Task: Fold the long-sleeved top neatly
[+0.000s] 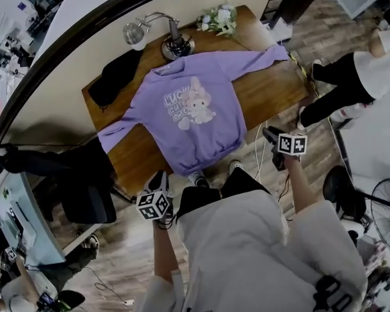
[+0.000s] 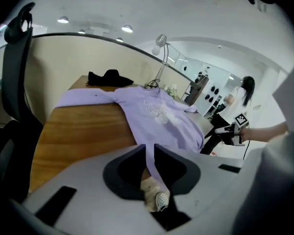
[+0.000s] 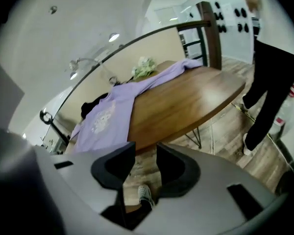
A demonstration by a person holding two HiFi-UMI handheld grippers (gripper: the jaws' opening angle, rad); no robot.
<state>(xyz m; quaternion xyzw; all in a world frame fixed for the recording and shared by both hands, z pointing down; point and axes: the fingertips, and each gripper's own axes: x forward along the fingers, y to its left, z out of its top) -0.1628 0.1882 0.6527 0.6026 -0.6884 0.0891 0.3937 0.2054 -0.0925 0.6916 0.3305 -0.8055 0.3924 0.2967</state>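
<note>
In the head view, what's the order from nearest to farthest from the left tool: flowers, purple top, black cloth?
1. Purple top, spread mid-table, its hem just ahead of the left tool.
2. Black cloth, at the far left edge.
3. Flowers, at the far right corner.

The purple top [image 1: 195, 119] bears white block lettering [image 1: 175, 108] in three short lines on its chest, left of a white rabbit figure [image 1: 199, 103]. The top line seems to begin "LUC"; the rest is too small to read. In both gripper views the print is only a pale smear. The cube [image 1: 153, 205] on the left hand-held gripper [image 1: 161, 178] and the cube [image 1: 291, 143] on the right hand-held gripper [image 1: 270, 135] carry black-and-white square code markers.
</note>
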